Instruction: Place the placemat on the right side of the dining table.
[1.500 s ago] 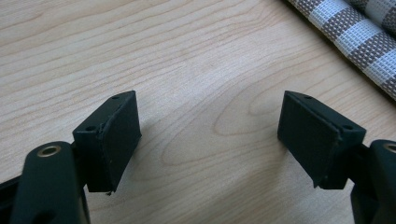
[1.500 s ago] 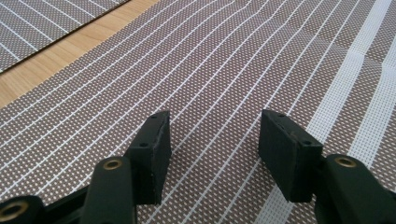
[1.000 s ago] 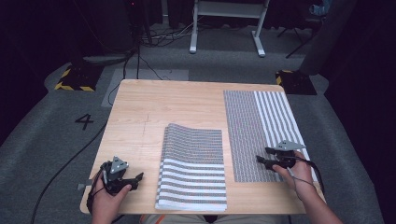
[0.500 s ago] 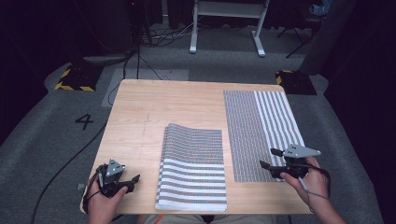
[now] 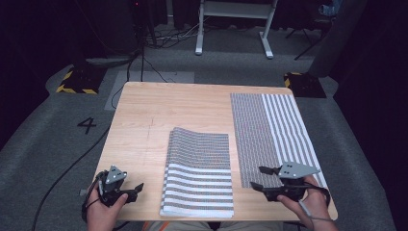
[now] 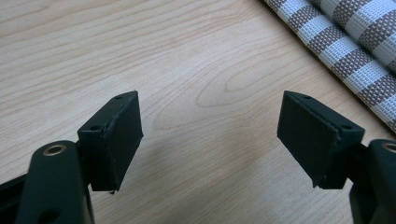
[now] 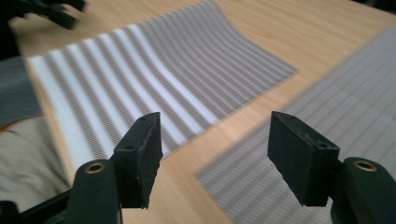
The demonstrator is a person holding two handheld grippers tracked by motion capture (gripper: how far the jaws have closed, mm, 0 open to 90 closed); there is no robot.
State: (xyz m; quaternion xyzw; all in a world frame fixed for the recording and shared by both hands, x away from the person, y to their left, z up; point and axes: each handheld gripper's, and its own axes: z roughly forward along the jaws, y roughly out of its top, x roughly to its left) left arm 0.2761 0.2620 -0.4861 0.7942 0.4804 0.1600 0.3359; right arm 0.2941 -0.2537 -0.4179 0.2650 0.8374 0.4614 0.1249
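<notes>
The left gripper (image 5: pixel 133 188) hovers at the wooden table's (image 5: pixel 144 120) near left corner, jaws spread wide and holding nothing. The folded striped placemat (image 5: pixel 199 173) lies just beside it at three o'clock. The right gripper (image 5: pixel 260 178), likewise released and empty, sits over the near edge of the flat striped placemat (image 5: pixel 269 130), the folded one at its nine o'clock. The right gripper view is blurred, its weave hard to read.

Black tongs (image 5: pixel 262 178) with square pads (image 7: pixel 300 155), brass screws, grey three-cornered plates and trailing cables.
</notes>
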